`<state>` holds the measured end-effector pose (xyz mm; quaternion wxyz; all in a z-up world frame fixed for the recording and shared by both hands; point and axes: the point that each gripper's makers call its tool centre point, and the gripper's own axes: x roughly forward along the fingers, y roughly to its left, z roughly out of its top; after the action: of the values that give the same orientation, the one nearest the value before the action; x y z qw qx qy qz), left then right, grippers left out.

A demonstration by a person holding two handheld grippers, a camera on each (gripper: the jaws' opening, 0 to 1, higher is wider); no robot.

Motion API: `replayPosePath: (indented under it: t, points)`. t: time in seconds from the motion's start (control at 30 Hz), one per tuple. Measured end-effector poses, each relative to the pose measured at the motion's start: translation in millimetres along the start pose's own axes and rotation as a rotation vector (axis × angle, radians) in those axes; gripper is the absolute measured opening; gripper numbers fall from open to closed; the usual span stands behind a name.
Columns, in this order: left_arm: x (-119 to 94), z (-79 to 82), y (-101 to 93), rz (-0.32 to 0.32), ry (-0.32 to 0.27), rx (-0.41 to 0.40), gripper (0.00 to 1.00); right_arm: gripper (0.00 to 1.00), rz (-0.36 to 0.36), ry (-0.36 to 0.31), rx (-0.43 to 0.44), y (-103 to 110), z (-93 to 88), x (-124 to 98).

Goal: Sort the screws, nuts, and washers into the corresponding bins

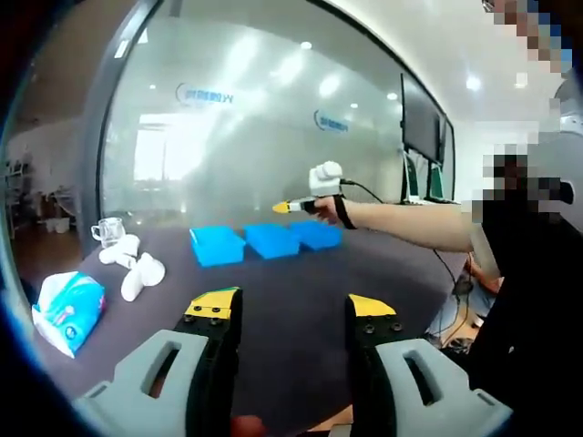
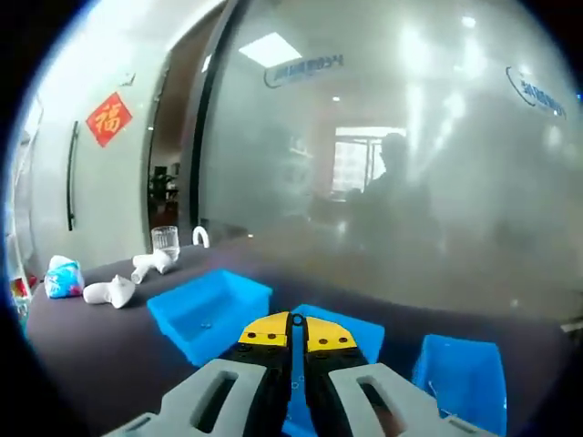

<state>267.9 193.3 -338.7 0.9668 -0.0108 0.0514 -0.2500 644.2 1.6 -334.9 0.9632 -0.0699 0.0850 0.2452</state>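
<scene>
The right gripper (image 2: 296, 320), jaws pressed together with nothing visibly between them, hung directly over the middle blue bin (image 2: 342, 332) near the table's (image 1: 291, 282) far edge; the left gripper (image 1: 293, 308), jaws apart and empty, waited at the near edge.

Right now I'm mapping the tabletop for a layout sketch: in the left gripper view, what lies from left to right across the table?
Tissue pack → white pieces → first blue bin → second blue bin → third blue bin, with the right gripper held above them.
</scene>
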Motion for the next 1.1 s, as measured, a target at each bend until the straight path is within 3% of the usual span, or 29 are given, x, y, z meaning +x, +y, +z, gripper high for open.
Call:
replayPosePath:
  t: [0.3,0.47,0.7,0.9,1.1]
  points:
    - [0.0,0.1,0.0,0.002,0.004,0.004,0.45,0.03,-0.024,-0.005,-0.026,-3.7,-0.7,2.2]
    - [0.3,1.9,-2.3,-0.001,0.000,0.006,0.45,0.24,-0.019,-0.037,-0.056,4.4,4.1,-4.3]
    - [0.1,3.8,-3.7,-0.002,-0.002,0.013,0.45,0.26,-0.021,-0.059,-0.061,7.8,10.1,-16.2]
    - [-0.1,5.9,-2.2,-0.001,-0.006,0.015,0.45,0.29,0.024,-0.112,-0.032,24.0,17.6,-44.5]
    - [2.5,7.1,0.6,0.000,-0.013,0.016,0.45,0.30,0.067,-0.143,-0.023,36.7,13.6,-90.4]
